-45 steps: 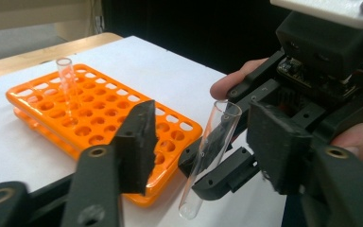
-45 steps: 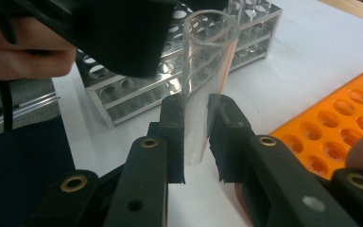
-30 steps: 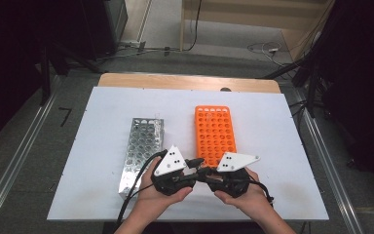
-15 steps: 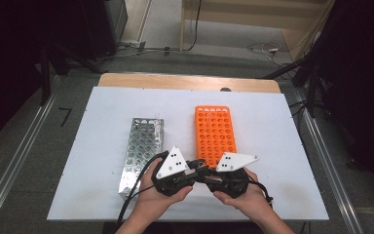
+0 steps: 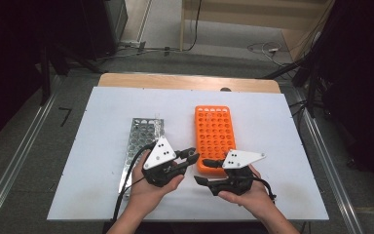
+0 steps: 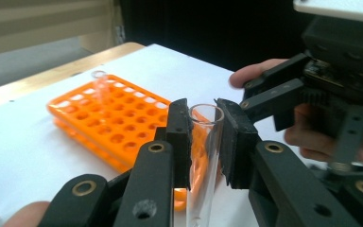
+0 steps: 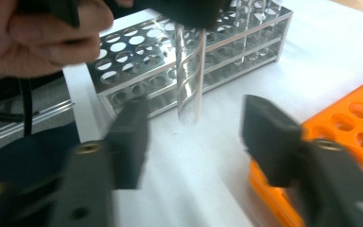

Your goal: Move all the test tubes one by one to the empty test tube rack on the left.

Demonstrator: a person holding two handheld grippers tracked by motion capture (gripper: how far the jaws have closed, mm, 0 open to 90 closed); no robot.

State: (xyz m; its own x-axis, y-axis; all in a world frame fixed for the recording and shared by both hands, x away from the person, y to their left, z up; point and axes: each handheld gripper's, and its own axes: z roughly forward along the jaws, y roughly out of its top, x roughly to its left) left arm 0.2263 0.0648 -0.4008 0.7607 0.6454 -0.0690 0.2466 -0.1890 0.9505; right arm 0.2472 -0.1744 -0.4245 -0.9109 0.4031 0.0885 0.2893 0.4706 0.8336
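Left gripper (image 6: 202, 142) clamped on glass test tube (image 6: 203, 156) (upright); right gripper (image 7: 194, 142) at 3 o'clock, jaws just opened, empty.

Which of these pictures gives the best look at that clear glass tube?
The left gripper view: the glass tube stands upright, close up, pinched between the left tongs, open rim showing. The right gripper view shows its rounded bottom hanging before the metal rack. From the high view, I cannot make it out.

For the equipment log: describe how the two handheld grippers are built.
Both the left gripper and right gripper are black, each with two thick jaws with brass-coloured pivot rivets. Each carries a white three-cornered plate with small dark dots. A black cable trails from the left one. Forearms are bare.
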